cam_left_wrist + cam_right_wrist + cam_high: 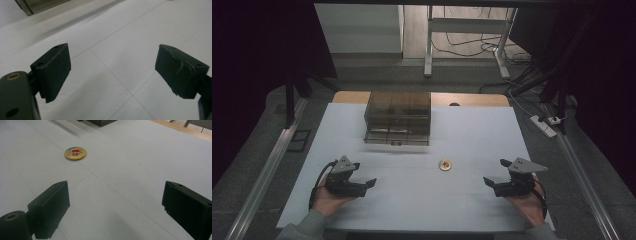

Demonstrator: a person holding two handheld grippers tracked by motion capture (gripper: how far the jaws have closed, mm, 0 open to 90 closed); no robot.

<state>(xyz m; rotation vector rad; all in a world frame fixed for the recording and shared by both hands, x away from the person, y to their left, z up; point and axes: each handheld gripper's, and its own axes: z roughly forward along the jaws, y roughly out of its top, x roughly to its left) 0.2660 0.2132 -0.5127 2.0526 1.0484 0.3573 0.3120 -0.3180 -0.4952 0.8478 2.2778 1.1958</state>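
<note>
A small round yellow badge (445, 165) with a red figure lies flat on the white table sheet (412, 200), right of centre; the right gripper view shows the badge (75, 153) ahead and to the left. My left gripper (364, 174) rests low at the front left, open, with nothing between its jaws (112, 72). My right gripper (495, 172) sits at the front right, open and empty (115, 202), a hand's length right of the badge. A smoky clear drawer box (397, 118) stands at the back centre.
The wooden table edge (472, 99) shows behind the sheet. Metal rails (262, 175) run along both sides. A power strip (544, 125) and cables lie on the floor at the right. A corner of the drawer box (37, 5) shows at the upper left of the left gripper view.
</note>
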